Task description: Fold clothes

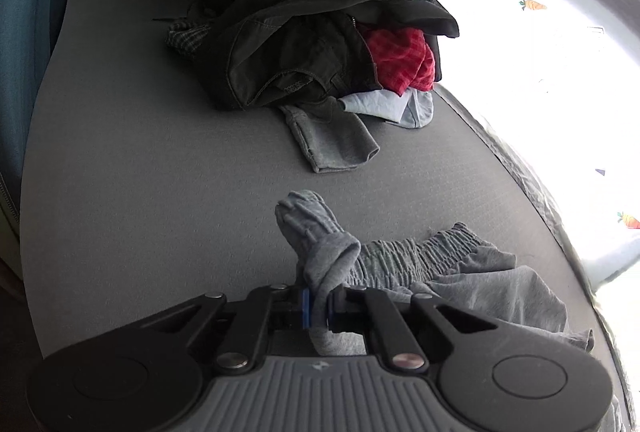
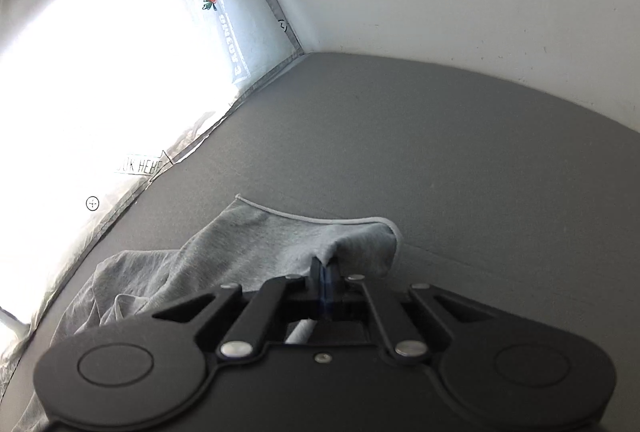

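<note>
In the left wrist view, the left gripper (image 1: 318,306) is closed tight on the waistband end of the grey shorts (image 1: 472,280), which stretch off to the right on the grey mat (image 1: 140,172). A pile of clothes (image 1: 320,24) sits behind.

In the right wrist view, the right gripper (image 2: 326,272) is pinched shut on a hemmed edge of the grey shorts (image 2: 256,244). The cloth trails left and down.

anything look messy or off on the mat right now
Yes: the unfolded pile of clothes at the far end of the gray mat is a heap, with a gray piece spilling out. The gray sweatpants lie bunched and twisted, pinched by the left tool and right tool.
</note>
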Available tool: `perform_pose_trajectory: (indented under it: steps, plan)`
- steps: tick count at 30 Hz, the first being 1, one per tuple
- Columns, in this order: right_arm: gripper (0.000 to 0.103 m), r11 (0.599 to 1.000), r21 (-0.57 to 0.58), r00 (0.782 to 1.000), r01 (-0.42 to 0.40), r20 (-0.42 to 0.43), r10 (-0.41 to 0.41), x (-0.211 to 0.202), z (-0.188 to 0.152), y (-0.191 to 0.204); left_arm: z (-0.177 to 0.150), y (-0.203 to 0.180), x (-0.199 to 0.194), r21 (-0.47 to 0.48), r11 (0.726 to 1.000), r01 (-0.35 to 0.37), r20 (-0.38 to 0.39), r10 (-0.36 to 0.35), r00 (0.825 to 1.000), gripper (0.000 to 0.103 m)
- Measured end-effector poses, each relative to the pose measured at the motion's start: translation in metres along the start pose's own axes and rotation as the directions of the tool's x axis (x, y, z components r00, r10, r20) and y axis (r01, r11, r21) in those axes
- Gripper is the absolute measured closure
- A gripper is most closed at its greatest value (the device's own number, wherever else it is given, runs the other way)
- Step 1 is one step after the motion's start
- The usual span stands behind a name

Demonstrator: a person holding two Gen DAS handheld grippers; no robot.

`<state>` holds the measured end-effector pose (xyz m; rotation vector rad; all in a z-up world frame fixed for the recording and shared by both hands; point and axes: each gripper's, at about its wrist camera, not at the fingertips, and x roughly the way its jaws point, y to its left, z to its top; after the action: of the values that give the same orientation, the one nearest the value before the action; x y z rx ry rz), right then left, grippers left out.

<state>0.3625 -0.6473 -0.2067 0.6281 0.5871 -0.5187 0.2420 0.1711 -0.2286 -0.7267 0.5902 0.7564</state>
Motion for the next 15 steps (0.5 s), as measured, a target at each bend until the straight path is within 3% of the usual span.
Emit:
perform_pose_trajectory:
  steps: [4, 8, 11, 15]
  plan:
    - [0.103, 0.993, 0.046, 0.989, -0.105, 0.112, 0.100, -0.054, 0.023, -0.004, 0.037, -0.020, -0.027, 0.062, 0.994, 0.085, 0.061, -0.088, 0.994, 0.095]
    - [0.103, 0.990, 0.088, 0.975, -0.111, 0.201, 0.092, -0.105, 0.032, -0.033, 0.058, -0.023, -0.049, 0.045, 0.988, 0.149, 0.087, -0.152, 0.984, 0.096]
    - [0.103, 0.996, 0.079, 0.981, -0.043, 0.191, 0.027, -0.123, 0.024, -0.061, 0.058, -0.013, -0.052, 0.065, 0.986, 0.155, 0.067, -0.159, 0.985, 0.096]
    - [0.103, 0.997, 0.063, 0.993, 0.039, 0.107, -0.046, -0.122, -0.011, -0.107, 0.035, 0.010, -0.038, 0.128, 0.988, 0.086, -0.001, -0.087, 0.996, 0.095]
